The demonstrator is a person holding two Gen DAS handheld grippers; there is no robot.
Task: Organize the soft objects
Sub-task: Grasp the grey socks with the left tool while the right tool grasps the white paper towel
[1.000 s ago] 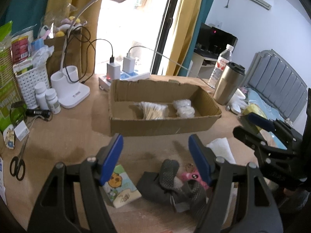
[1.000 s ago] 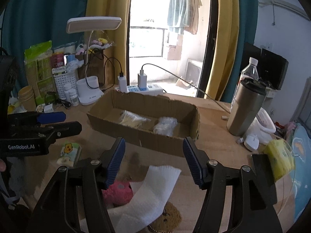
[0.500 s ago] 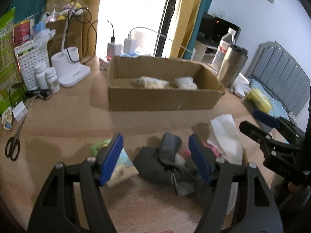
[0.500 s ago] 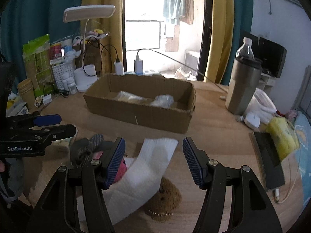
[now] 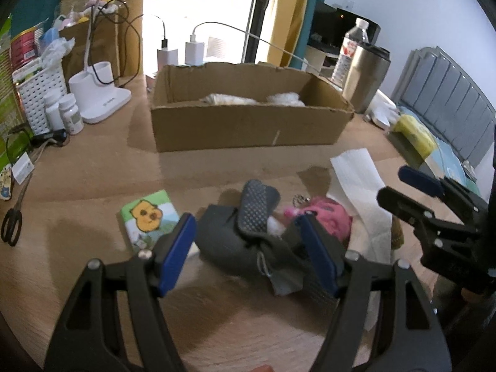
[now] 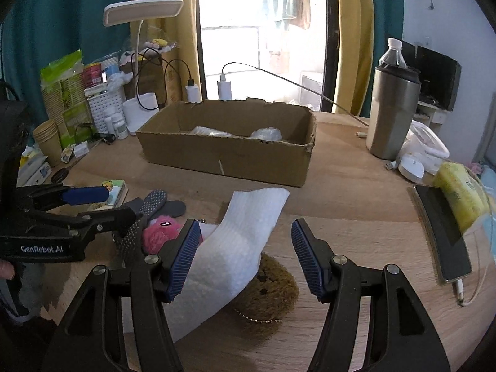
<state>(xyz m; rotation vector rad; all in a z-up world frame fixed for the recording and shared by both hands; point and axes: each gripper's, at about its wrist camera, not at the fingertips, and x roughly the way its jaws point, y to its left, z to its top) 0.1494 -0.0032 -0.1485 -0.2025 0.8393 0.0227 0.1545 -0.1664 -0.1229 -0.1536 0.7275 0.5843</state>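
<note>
Both grippers' fingers apart, empty: drop left gripper (image 5: 248, 254) square over grey socks (image 5: 235, 241), just in front of cardboard box (image 5: 248, 130), w/ right gripper (image 6: 245, 257) taking paper towel (image 6: 235, 248).

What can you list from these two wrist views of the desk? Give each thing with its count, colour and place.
cardboard box: one, brown, middle of desk, two clear-wrapped bundles inside
paper towel: one, white, draped over brown plush
brown plush: one, near desk edge
pink plush: one, beside the towel
grey socks: a heap, between left gripper's fingers
tissue pack: one, green-white, left of socks
tumbler: one, steel, right of box
water bottle: one, clear, behind tumbler
desk lamp: one, white, left rear
phone: one, black, right edge
scissors: one, black, far left
left gripper: open
right gripper: open
</note>
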